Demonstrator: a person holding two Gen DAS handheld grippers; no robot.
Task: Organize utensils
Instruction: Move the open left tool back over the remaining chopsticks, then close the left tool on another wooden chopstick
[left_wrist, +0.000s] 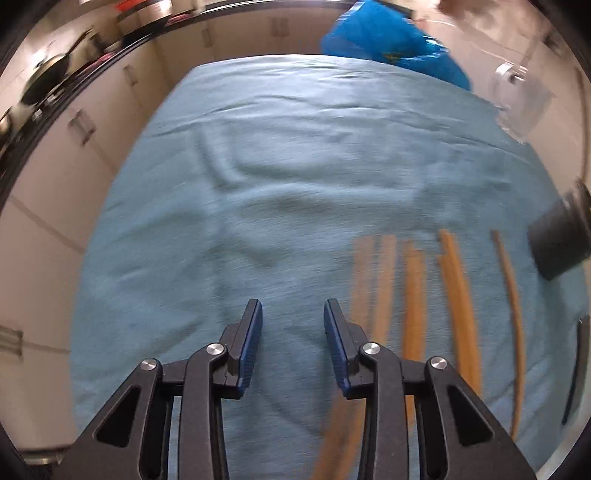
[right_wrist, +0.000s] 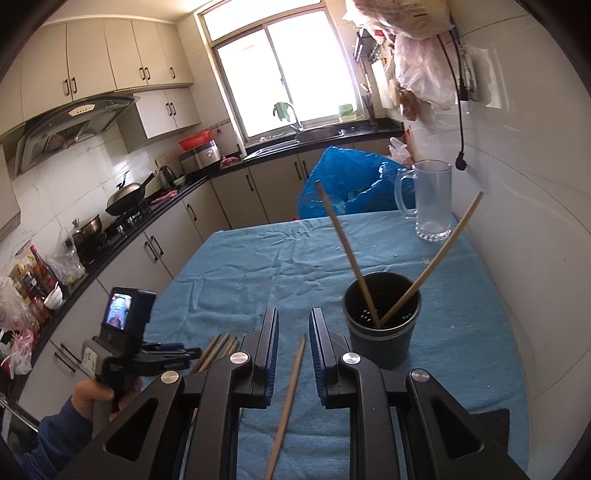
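Several wooden chopsticks (left_wrist: 413, 295) lie side by side on the blue cloth (left_wrist: 277, 166), just right of my left gripper (left_wrist: 293, 314), which is open and empty. A dark round utensil holder (right_wrist: 382, 321) stands on the cloth with two chopsticks (right_wrist: 347, 254) leaning in it; it also shows at the right edge of the left wrist view (left_wrist: 559, 240). My right gripper (right_wrist: 293, 325) is open and empty, above a single chopstick (right_wrist: 290, 398) that lies between its fingers. The other chopsticks (right_wrist: 218, 349) lie to its left, by the left gripper's body (right_wrist: 122, 343).
A clear glass mug (right_wrist: 430, 199) stands at the cloth's far right corner. A blue plastic bag (right_wrist: 351, 181) sits behind the table. White wall (right_wrist: 535, 258) runs along the right. Kitchen counters and cabinets (right_wrist: 155, 251) run along the left.
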